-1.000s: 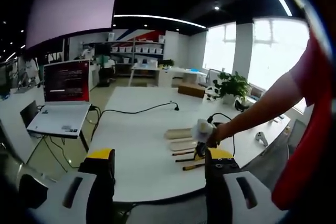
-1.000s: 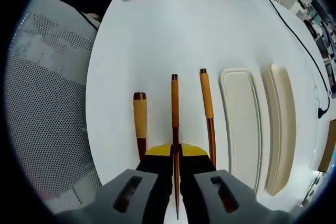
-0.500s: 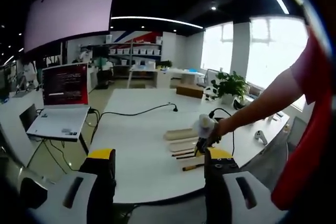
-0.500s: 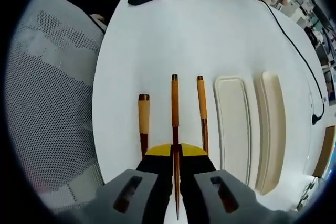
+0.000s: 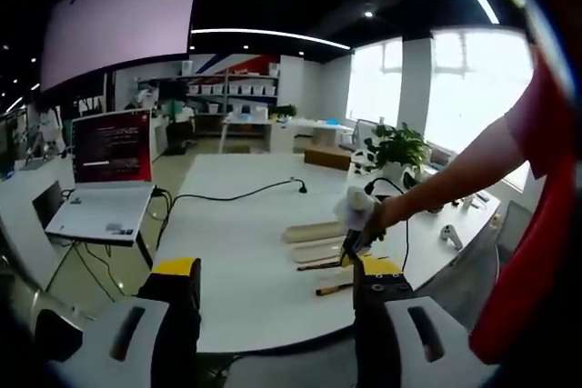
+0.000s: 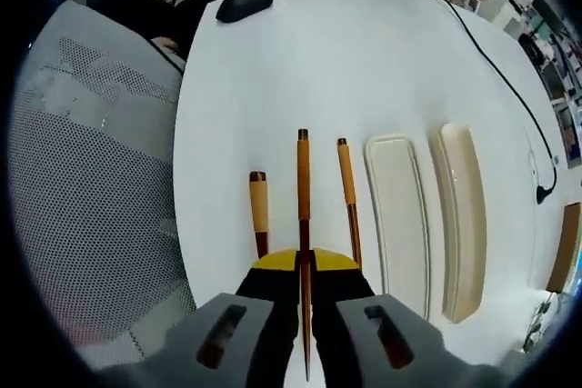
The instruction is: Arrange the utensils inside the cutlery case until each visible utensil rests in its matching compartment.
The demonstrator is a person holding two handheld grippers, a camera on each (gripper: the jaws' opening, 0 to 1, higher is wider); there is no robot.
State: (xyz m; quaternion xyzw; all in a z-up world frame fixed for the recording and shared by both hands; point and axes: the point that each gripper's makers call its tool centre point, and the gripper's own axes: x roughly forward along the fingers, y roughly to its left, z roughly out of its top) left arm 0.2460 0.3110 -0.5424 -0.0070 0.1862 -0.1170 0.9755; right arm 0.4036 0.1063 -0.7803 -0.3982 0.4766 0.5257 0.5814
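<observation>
on the white table point(image 6: 364, 52) two utensils lie beside the case tray point(image 6: 398, 215) and its lid point(image 6: 459, 215), both apparently bare. the right gripper point(image 6: 305, 288) is clamped on a third utensil point(image 6: 303, 188), long axis pointing straight ahead. the left gripper point(image 5: 273, 283) stands wide apart, holding nothing.

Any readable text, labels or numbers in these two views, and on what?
None can be read.
Laptop screen: red, with pale lines of text too blurred to read.
Large overhead screen: a row of dark marks along its top edge, illegible.
Utensils, cutlery case, and hand-held grippers: no markings visible.
</observation>
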